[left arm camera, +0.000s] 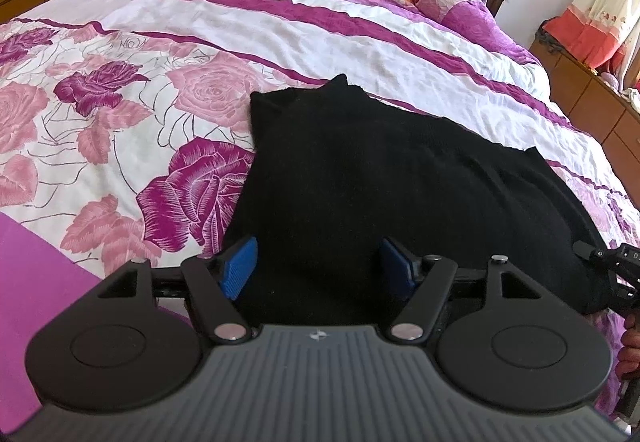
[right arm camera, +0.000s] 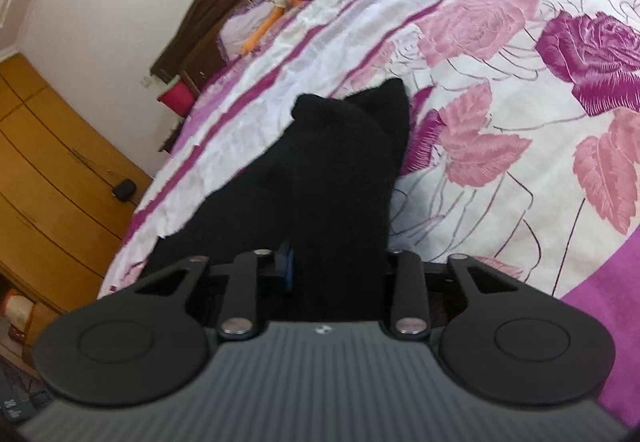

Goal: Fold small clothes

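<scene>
Rose-print bedspread point(left arm camera: 120, 89) bears a black garment point(left arm camera: 380, 181); left tool point(left arm camera: 318, 266) spread, right tool point(right arm camera: 336, 262) pinching it; no legible writing.

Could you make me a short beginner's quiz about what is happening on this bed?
1. True or false: the black garment lies on a bedspread printed with roses.
2. Which hand-held gripper has black fabric bunched between its fingers: A) left hand-held gripper, B) right hand-held gripper, C) neither?
3. Fill in: the pads on the left hand-held gripper's fingertips are ____ in colour.

Key:
1. True.
2. B. In the right wrist view the cloth fills the narrow gap between the fingers; the left one's fingers stand wide apart over the garment's near edge.
3. Blue.
</scene>
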Available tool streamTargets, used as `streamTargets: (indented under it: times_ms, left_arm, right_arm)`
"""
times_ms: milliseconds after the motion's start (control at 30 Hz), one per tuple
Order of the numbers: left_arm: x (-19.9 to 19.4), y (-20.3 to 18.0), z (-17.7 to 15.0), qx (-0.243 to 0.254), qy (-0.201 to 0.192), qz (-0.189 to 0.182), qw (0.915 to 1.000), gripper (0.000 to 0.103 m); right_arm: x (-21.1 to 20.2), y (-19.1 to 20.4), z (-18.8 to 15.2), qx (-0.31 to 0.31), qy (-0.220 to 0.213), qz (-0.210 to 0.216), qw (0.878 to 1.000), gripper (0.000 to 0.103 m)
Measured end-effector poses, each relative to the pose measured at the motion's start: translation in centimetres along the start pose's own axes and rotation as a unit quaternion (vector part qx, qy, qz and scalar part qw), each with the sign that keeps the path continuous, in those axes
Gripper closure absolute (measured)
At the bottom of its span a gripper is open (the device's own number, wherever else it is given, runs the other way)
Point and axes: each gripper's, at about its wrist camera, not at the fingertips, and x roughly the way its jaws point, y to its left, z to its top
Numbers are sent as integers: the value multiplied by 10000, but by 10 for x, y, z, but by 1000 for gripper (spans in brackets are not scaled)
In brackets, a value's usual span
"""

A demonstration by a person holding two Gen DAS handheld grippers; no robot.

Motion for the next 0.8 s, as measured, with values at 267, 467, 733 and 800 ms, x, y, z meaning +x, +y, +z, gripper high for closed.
streamTargets:
  times_ms: [267,467,733,800]
  left_arm:
    - [-4,-4,1,48,33,137,9999,30]
    - [-8,-6,0,57,51,218,9997,30]
    - [-19,-9,-3,48,46,289,9996,30]
    - [-22,-8,-3,18,29,290,9996,30]
  right_arm:
    - [13,-6,-2,-270,108,289,9992,51]
    - [8,-12,-1,-127,142,447,9988,62]
    - [-4,-9,-3,112,-96,531,9985,76]
    - [-7,-4,-2,170,-157,574,9981,76]
